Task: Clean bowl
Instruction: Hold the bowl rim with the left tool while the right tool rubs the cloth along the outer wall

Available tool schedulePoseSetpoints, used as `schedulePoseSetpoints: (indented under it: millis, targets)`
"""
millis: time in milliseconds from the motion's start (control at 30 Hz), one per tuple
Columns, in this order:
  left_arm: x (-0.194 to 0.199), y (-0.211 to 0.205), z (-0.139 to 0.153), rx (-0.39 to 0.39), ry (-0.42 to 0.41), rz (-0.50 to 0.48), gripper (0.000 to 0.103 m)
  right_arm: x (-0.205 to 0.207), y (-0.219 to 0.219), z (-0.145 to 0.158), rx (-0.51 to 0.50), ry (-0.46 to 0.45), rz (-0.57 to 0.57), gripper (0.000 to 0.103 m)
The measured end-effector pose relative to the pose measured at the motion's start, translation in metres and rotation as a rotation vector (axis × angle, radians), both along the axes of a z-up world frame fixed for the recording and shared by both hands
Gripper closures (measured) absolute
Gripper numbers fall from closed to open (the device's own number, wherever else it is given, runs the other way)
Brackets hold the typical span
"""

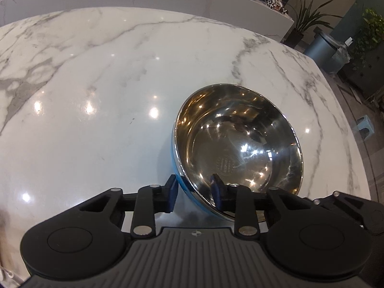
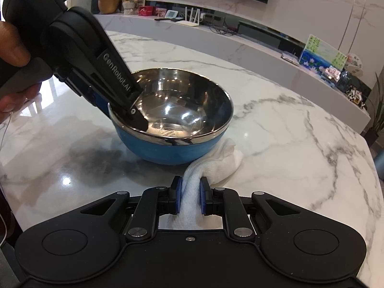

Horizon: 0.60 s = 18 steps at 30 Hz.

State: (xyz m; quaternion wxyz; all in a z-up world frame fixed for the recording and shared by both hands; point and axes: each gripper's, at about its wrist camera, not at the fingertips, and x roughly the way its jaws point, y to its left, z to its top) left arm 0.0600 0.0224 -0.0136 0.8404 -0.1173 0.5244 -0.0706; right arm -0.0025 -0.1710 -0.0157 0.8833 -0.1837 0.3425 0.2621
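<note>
A bowl [image 1: 240, 144] with a shiny steel inside and blue outside stands on the marble table [image 1: 96, 96]. My left gripper [image 1: 194, 192] straddles its near rim, one finger inside, one outside, shut on the rim. In the right wrist view the bowl [image 2: 172, 129] sits at centre, with the left gripper [image 2: 124, 110] clamped on its left rim. My right gripper [image 2: 190, 198] is shut on a white cloth [image 2: 216, 163], which lies on the table against the bowl's right foot.
The marble table [image 2: 288, 144] ends at the right in both views. Beyond it are a long white ledge [image 2: 240, 36] with boxes and pictures, a grey bin [image 1: 324, 48] and potted plants [image 1: 304, 19].
</note>
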Motion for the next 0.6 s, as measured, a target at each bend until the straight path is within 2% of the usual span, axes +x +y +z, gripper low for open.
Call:
schedulePoseSetpoints:
  millis: [167,300,400,600]
  targets:
    - [0.002,-0.001,-0.001,0.014,-0.022,-0.024,0.082,0.002,-0.010,0.008,0.009,-0.074,-0.057,0.090]
    - [0.004,-0.001,-0.001,0.016,-0.033,-0.034,0.083,0.004,-0.024,0.019,0.061,-0.152,-0.130,0.090]
    - [0.005,-0.003,-0.001,0.018,-0.040,-0.042,0.083,0.003,-0.025,0.021,0.083,-0.159,-0.101,0.090]
    - [0.006,-0.003,-0.001,0.019,-0.042,-0.045,0.083,0.004,-0.020,0.010,0.042,-0.116,-0.058,0.090]
